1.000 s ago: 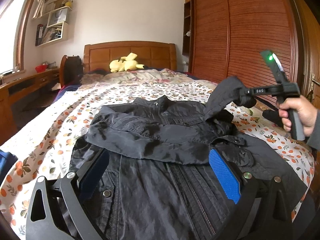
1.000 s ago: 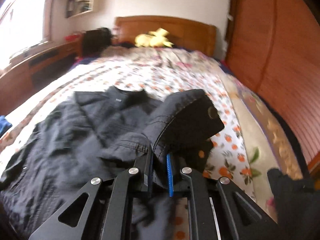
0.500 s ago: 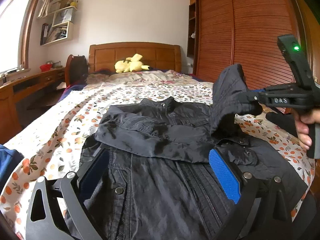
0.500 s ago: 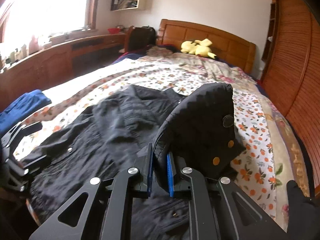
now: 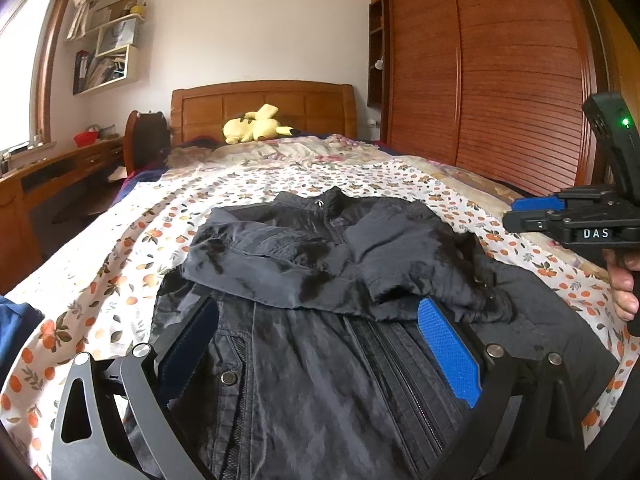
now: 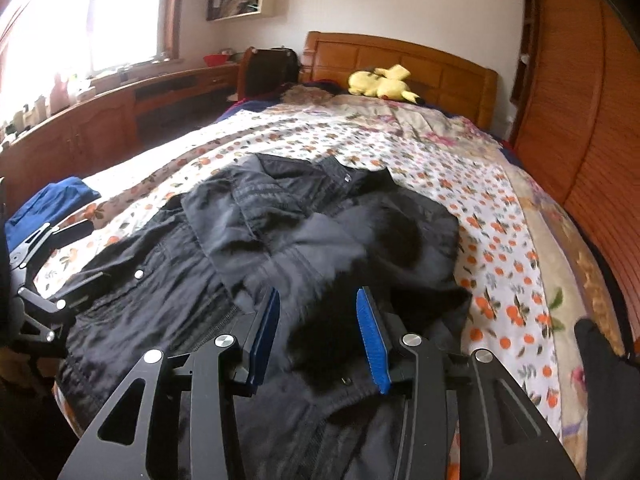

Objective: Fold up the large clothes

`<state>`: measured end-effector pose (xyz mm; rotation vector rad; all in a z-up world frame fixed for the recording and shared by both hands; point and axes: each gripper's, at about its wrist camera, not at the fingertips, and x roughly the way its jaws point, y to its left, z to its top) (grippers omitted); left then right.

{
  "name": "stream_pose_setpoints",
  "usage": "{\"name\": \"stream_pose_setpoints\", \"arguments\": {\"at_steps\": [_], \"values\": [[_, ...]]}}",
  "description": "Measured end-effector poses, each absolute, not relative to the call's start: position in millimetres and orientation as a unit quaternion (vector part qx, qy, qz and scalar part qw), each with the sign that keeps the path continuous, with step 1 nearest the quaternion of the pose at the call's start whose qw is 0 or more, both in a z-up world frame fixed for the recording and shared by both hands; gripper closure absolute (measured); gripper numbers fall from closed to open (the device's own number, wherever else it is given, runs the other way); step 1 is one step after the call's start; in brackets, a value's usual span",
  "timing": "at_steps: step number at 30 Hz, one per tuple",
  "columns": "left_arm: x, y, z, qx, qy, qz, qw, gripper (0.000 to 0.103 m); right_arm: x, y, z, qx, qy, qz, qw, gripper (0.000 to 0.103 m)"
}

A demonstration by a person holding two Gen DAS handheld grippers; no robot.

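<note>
A black jacket (image 5: 320, 380) lies front-up on the flowered bedspread (image 5: 120, 248), collar toward the headboard. Both sleeves are laid across its chest; the right sleeve (image 5: 400, 256) rests on the left one (image 5: 260, 264). My left gripper (image 5: 318, 308) hovers open over the jacket's lower front, with nothing between its blue pads. My right gripper (image 6: 318, 294) is opening just above the dropped sleeve (image 6: 360, 240), and its pads press on nothing. In the left wrist view the right gripper (image 5: 520, 212) sits off the jacket's right side, held by a hand (image 5: 624, 284).
A yellow plush toy (image 5: 256, 128) lies by the wooden headboard (image 5: 264, 100). A slatted wardrobe (image 5: 500, 80) runs along the right of the bed. A blue cloth (image 6: 48, 204) lies at the bed's left edge, and a wooden desk (image 5: 52, 168) stands beyond it.
The right gripper carried the right sleeve over the chest, opened and let it drop there. The sleeve now lies flat instead of hanging from the jaws. The left gripper stayed put.
</note>
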<state>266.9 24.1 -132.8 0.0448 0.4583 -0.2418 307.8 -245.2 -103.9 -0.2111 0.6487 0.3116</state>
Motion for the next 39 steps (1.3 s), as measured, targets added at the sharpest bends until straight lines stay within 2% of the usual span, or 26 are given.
{"name": "stream_pose_setpoints", "arguments": {"at_steps": [10,12,14,17,20,36,39], "values": [[267,2,-144,0.049,0.236,-0.123,0.963,0.003,299,-292,-140,-0.065,0.329,0.118,0.935,0.062],[268,-6,-145,0.053,0.239,-0.124,0.962,0.003,297,-301,-147,-0.055,0.329,0.114,0.936,0.053],[268,-17,-146,0.059,0.24,-0.127,0.961,0.003,296,-308,-153,-0.048,0.33,0.108,0.937,0.049],[270,-33,-147,0.066,0.242,-0.13,0.959,0.003,295,-318,-160,-0.046,0.332,0.1,0.937,0.048],[274,-50,-148,0.069,0.251,-0.138,0.956,0.003,291,-328,-162,-0.038,0.326,0.1,0.939,0.041],[318,-153,-141,0.137,0.273,-0.14,0.942,0.003,251,-389,-139,-0.017,0.282,0.103,0.954,0.04],[333,-175,-146,0.146,0.292,-0.158,0.932,0.014,247,-400,-139,-0.01,0.279,0.1,0.955,0.04]]}}
